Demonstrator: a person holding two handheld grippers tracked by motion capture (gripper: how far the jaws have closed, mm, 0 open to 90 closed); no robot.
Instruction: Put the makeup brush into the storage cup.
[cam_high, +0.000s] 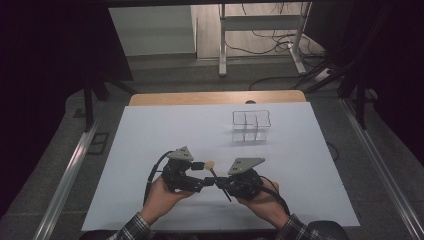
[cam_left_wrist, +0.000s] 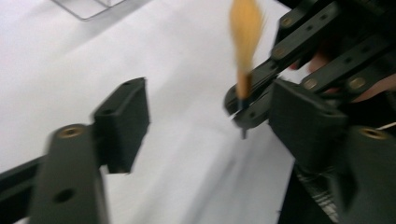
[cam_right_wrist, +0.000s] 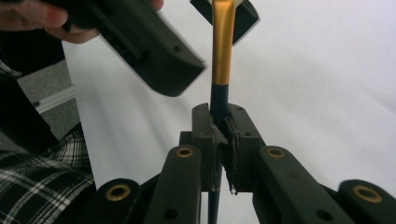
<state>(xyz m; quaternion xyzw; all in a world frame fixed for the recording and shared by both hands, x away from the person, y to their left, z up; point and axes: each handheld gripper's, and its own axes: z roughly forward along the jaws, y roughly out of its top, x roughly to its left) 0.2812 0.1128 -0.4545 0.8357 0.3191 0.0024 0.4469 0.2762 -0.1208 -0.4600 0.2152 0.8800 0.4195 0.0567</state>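
We see the right tool (cam_right_wrist: 223, 135) clamped shut on the brush (cam_right_wrist: 223, 46) handle, bristles rising beyond its jaws. The left tool (cam_left_wrist: 210, 121) stands open, its jaws flanking the brush without contact, above the table (cam_high: 150, 150).

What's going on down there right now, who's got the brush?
Right gripper shut on brush. Left gripper open, off it. Clear organizer beyond, path open.
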